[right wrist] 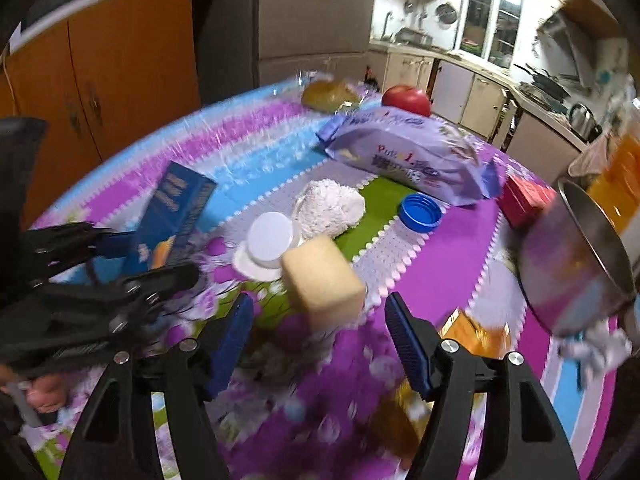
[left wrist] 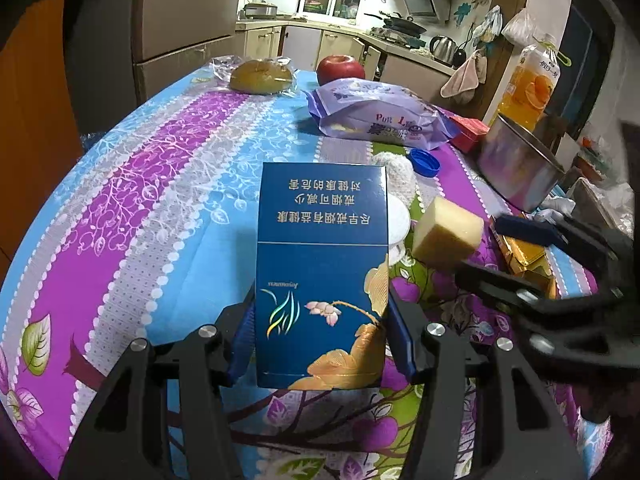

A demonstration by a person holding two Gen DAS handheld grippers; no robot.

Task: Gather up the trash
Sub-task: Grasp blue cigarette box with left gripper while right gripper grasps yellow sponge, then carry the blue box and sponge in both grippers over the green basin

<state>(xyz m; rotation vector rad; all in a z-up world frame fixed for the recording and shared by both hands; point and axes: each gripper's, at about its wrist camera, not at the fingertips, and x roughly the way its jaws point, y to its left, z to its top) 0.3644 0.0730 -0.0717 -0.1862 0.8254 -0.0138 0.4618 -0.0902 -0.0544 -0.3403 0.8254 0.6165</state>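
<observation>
Your left gripper (left wrist: 320,340) has the blue box (left wrist: 322,276) squeezed between its two blue pads, one pad on each long side. The box stands up tall, lifted off the flowery table cloth (left wrist: 160,184). Its long way runs straight out from the jaws, away from you, and its big printed face looks at the camera. So picking up this piece of trash looks done. Next, I think you need to carry it to wherever the trash goes; no bin shows in either view, so you must find one first. Keep the squeeze steady, because the box is only held low down and could tip. Your right gripper (right wrist: 320,344) has its jaws apart with nothing between them. The yellow sponge block (right wrist: 324,280) sits just past the tips, right in front of the gap, a bit turned so a corner points at the jaws. It looks like the next thing to grab. You would push the jaws forward around it and then close. Past it lie a white lid (right wrist: 269,236), a fluffy white cloth (right wrist: 332,204) and a blue bottle cap (right wrist: 421,208).
</observation>
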